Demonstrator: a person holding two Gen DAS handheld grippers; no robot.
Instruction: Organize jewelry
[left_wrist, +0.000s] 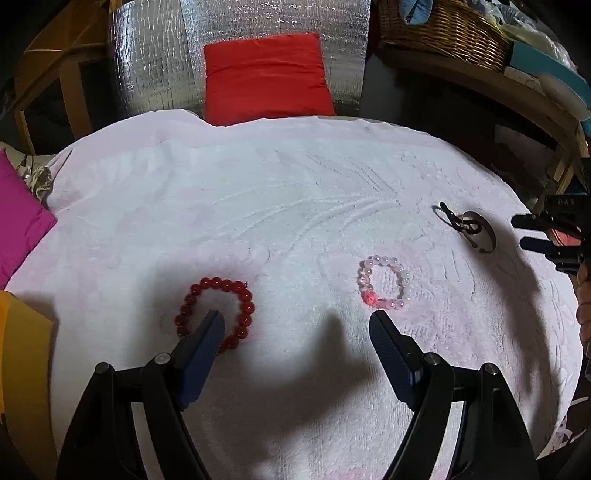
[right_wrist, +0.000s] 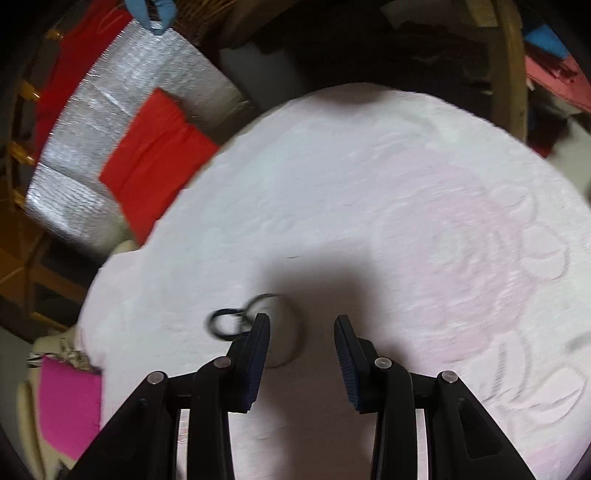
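Observation:
A red bead bracelet (left_wrist: 218, 314) lies on the white towel (left_wrist: 258, 206), partly under my left gripper's left finger. A pale pink bead bracelet (left_wrist: 384, 282) with one red bead lies just beyond its right finger. My left gripper (left_wrist: 297, 319) is open and empty above the towel. A round metal pendant with a dark cord (left_wrist: 476, 230) lies at the right; in the right wrist view it (right_wrist: 284, 332) sits just between and left of my right gripper (right_wrist: 301, 325), which is open and empty. The right gripper also shows in the left wrist view (left_wrist: 532, 232).
A red cushion (left_wrist: 266, 77) leans against silver foil sheeting (left_wrist: 155, 59) behind the towel. A magenta cushion (left_wrist: 18, 221) lies at the left. A wicker basket (left_wrist: 443, 29) stands on a wooden shelf at the back right.

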